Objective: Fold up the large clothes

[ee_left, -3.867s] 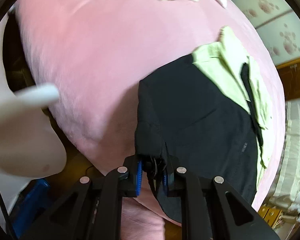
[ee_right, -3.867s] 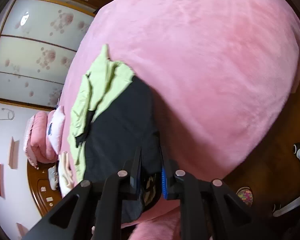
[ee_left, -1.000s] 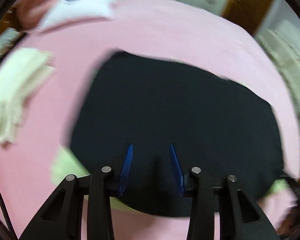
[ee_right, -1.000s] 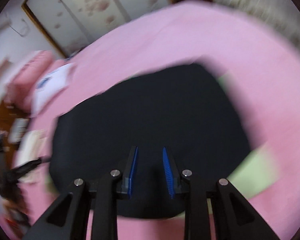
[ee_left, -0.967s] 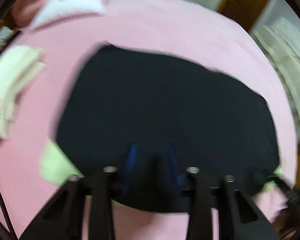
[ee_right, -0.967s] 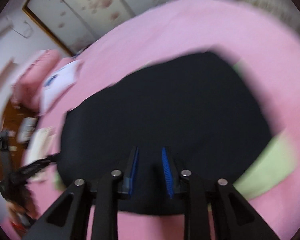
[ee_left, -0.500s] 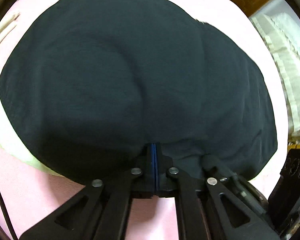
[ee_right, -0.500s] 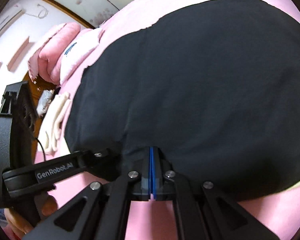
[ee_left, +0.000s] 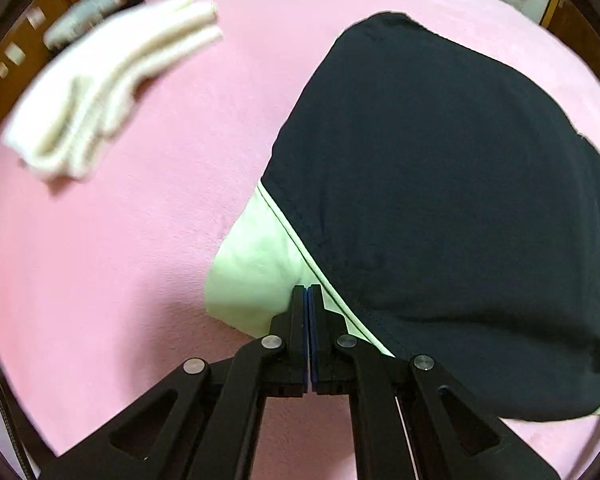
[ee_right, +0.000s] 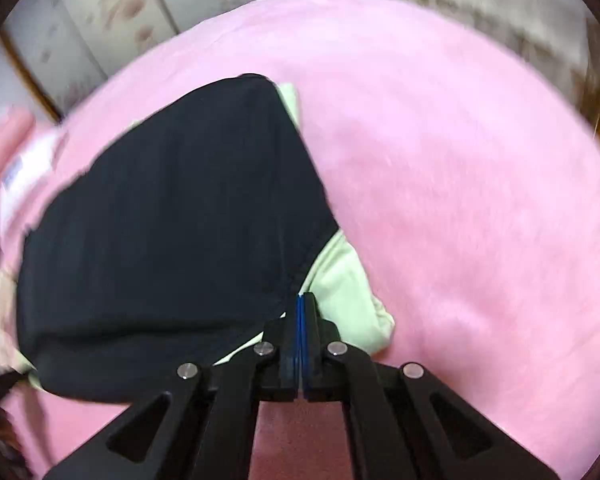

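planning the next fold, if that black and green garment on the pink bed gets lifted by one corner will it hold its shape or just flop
Probably flop: the black and green garment lies flat on the pink blanket with soft ripples along its hem, like thin fabric. It looks light for its spread. The fuzzy blanket may drag on it, so a push would likely bunch it rather than slide it.
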